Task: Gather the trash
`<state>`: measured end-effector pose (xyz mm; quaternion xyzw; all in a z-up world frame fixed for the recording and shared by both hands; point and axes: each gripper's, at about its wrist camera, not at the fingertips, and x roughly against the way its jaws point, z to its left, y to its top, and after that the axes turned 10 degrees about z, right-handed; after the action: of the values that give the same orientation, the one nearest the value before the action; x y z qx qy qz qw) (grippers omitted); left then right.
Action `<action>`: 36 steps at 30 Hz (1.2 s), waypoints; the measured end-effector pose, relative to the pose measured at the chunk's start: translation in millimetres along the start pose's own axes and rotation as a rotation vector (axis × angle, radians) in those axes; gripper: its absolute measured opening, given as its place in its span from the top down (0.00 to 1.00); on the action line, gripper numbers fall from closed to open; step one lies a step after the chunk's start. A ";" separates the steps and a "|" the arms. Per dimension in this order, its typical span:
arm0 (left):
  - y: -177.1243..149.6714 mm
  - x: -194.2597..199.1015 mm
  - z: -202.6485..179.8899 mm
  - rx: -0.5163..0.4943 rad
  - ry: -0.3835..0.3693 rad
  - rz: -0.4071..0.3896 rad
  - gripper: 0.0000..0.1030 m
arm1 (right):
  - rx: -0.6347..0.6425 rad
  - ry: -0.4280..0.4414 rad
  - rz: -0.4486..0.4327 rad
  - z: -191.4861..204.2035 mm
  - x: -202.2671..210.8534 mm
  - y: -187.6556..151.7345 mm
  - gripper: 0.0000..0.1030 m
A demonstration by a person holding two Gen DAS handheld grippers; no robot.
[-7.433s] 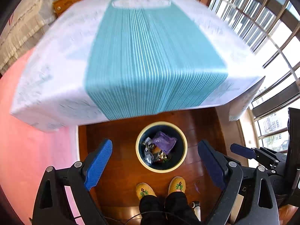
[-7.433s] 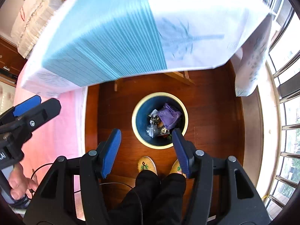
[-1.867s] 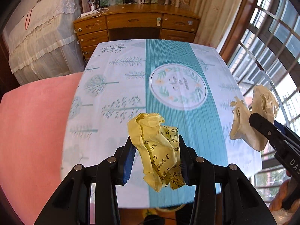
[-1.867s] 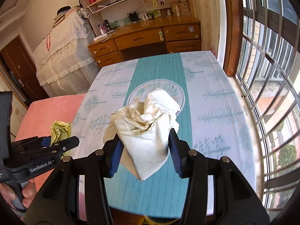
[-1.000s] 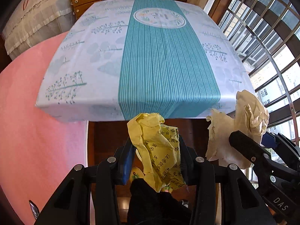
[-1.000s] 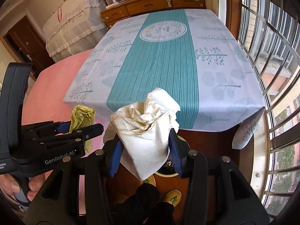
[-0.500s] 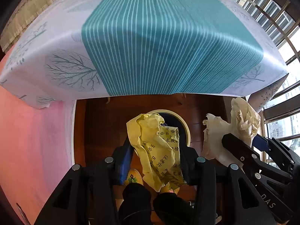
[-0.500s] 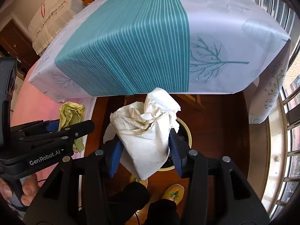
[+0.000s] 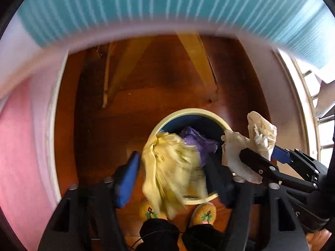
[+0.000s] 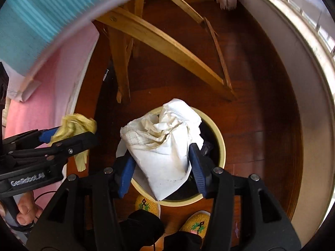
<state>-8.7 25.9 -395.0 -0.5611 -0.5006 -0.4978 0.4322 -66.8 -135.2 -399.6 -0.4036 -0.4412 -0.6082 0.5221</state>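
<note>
The left hand-held gripper [image 9: 175,179] points down over a round waste bin with a cream rim and dark blue inside [image 9: 167,121] that stands on the dark wooden floor [image 9: 146,83]. Its jaws are opening: the blue left pad stands clear of the crumpled yellow printed paper [image 9: 171,167], which hangs blurred between them, while the right pad is largely hidden behind it. The right hand-held gripper [image 10: 161,167] hangs over the same bin, jaws also opening, with a crumpled white paper wad, stained brown [image 10: 163,142], between the pads and seemingly touching both. The wad hides most of the bin's inside. A crumpled purple wrapper [image 9: 196,140] lies in the bin, half covered by the yellow paper. Yellow embroidered slippers [image 10: 146,206] show at the bottom, partly cut off by dark trouser legs. The desk's teal-striped cloth [image 9: 167,2] is smeared across the top.
</note>
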 end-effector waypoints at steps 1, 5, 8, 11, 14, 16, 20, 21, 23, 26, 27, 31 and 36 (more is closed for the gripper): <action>0.8 -9.8 -0.9 -0.007 0.000 0.003 0.14 | -0.006 0.003 0.011 -3.4 -8.2 0.6 0.49; 5.7 -37.9 4.1 -0.027 -0.013 0.033 0.10 | -0.030 0.004 0.042 -15.5 -34.5 4.3 0.33; 7.2 -52.5 9.0 -0.031 -0.026 0.044 0.06 | -0.041 -0.014 0.038 -24.4 -47.1 6.7 0.31; 7.3 -59.0 10.7 -0.038 -0.030 0.042 0.05 | -0.053 -0.023 0.028 -29.0 -50.5 1.1 0.30; 7.8 -56.9 10.8 -0.037 -0.029 0.036 0.05 | -0.070 -0.036 0.022 -34.8 -47.0 -2.5 0.30; 6.3 -50.9 9.5 -0.040 -0.030 0.025 0.05 | -0.078 -0.040 0.014 -32.2 -37.5 -7.9 0.30; 2.6 -33.6 5.1 -0.045 -0.027 0.007 0.05 | -0.096 -0.041 -0.003 -31.2 -23.3 -6.1 0.30; 2.2 -26.8 4.4 -0.043 -0.026 0.003 0.05 | -0.100 -0.041 -0.007 -31.3 -17.6 -6.5 0.30; 1.4 -14.8 3.6 -0.038 -0.027 -0.002 0.05 | -0.108 -0.041 -0.015 -28.1 -6.5 -5.3 0.30; -2.2 9.6 2.5 -0.033 -0.029 -0.008 0.05 | -0.116 -0.036 -0.026 -20.6 15.6 -3.1 0.30; -3.4 19.5 1.9 -0.031 -0.025 -0.013 0.05 | -0.117 -0.036 -0.029 -17.1 23.7 -3.5 0.30; -7.3 64.5 -0.2 -0.016 -0.021 -0.038 0.05 | -0.106 -0.034 -0.048 1.4 66.4 0.0 0.30; -8.0 136.5 -3.7 0.014 -0.010 -0.086 0.05 | -0.082 -0.036 -0.071 28.7 128.2 7.2 0.30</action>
<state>-16.6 41.2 -259.3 -0.5384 -0.5299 -0.5096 0.4118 -75.4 -143.9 -268.6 -0.4195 -0.4394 -0.6366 0.4750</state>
